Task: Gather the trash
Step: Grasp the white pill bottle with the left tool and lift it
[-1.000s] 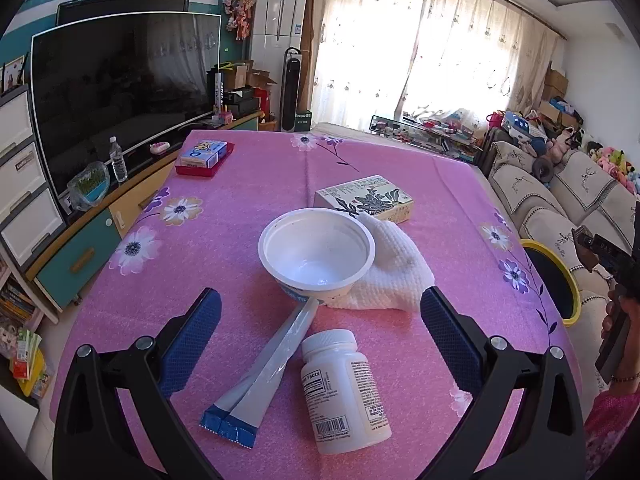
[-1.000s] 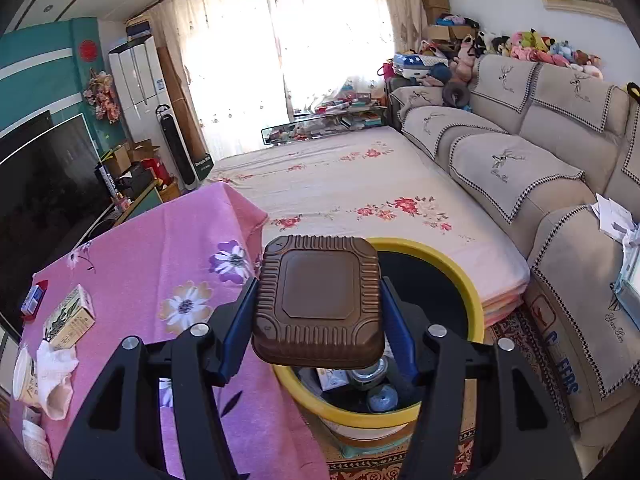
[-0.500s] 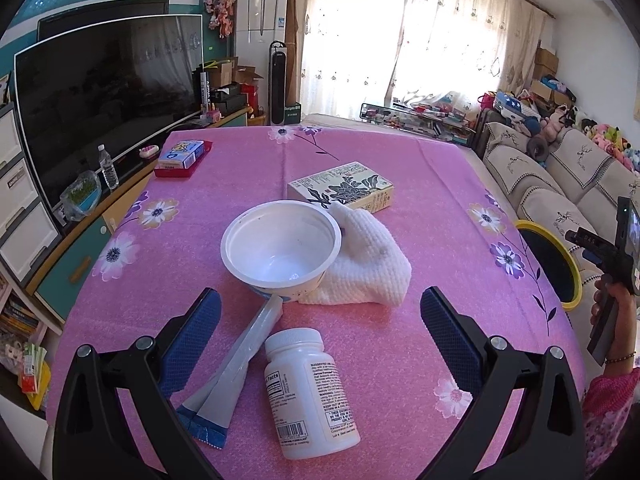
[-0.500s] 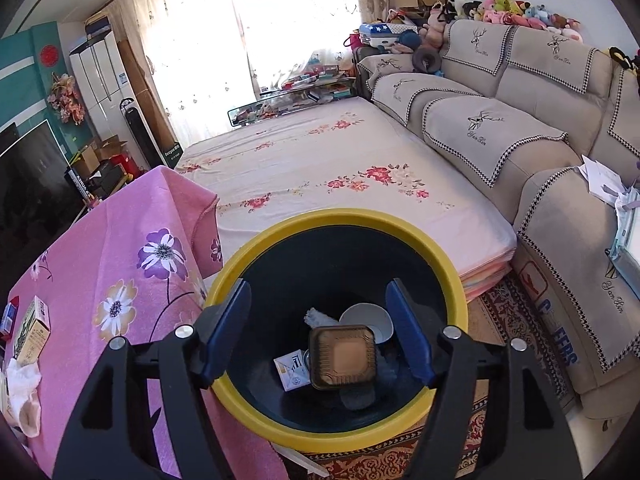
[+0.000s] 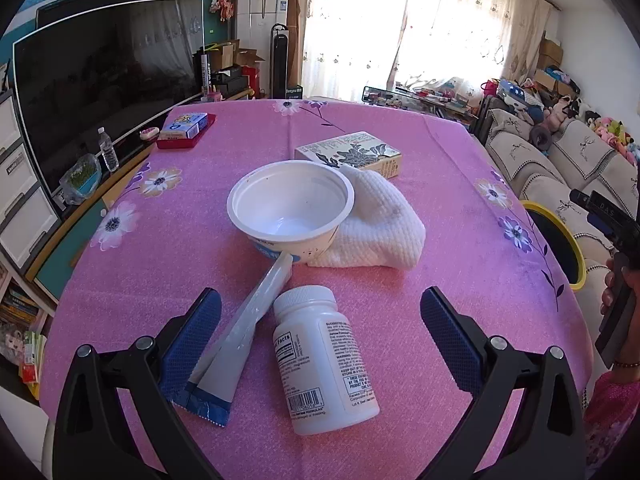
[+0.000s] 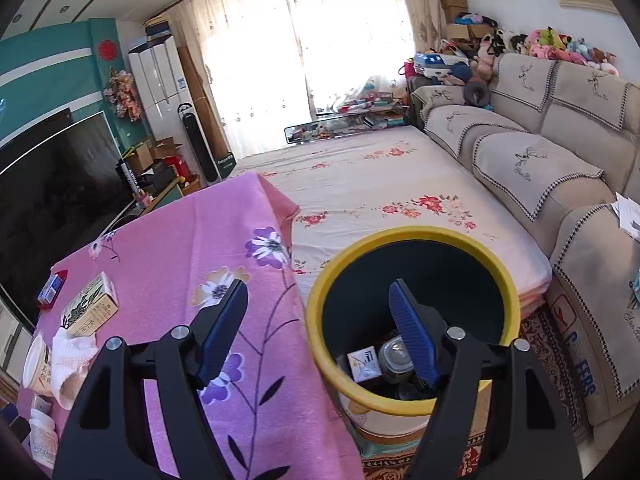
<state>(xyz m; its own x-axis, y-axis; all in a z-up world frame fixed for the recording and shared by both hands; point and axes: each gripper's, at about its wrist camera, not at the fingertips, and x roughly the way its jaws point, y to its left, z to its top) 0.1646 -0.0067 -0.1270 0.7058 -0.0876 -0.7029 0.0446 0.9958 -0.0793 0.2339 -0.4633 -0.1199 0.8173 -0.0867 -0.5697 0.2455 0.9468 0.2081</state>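
Note:
On the pink table (image 5: 448,184) lie a white pill bottle (image 5: 324,360), a grey-blue tube (image 5: 236,340), an empty white bowl (image 5: 291,204), a white cloth (image 5: 380,228) and a flowered box (image 5: 348,153). My left gripper (image 5: 320,340) is open and empty, its fingers either side of the bottle and tube, just above them. My right gripper (image 6: 318,332) is open and empty, over the near rim of the yellow-rimmed bin (image 6: 412,240) beside the table. Trash lies in the bin (image 6: 376,364).
A red and blue box (image 5: 184,130) sits at the table's far left. A TV (image 5: 100,92) and cabinet stand left of the table. A sofa (image 6: 560,160) and a floral mat (image 6: 380,184) lie beyond the bin (image 5: 560,240).
My right gripper let go of the brown square lid, which dropped into the bin; the gripper has since swung left toward the table. My left gripper shifted slightly over the bottle.

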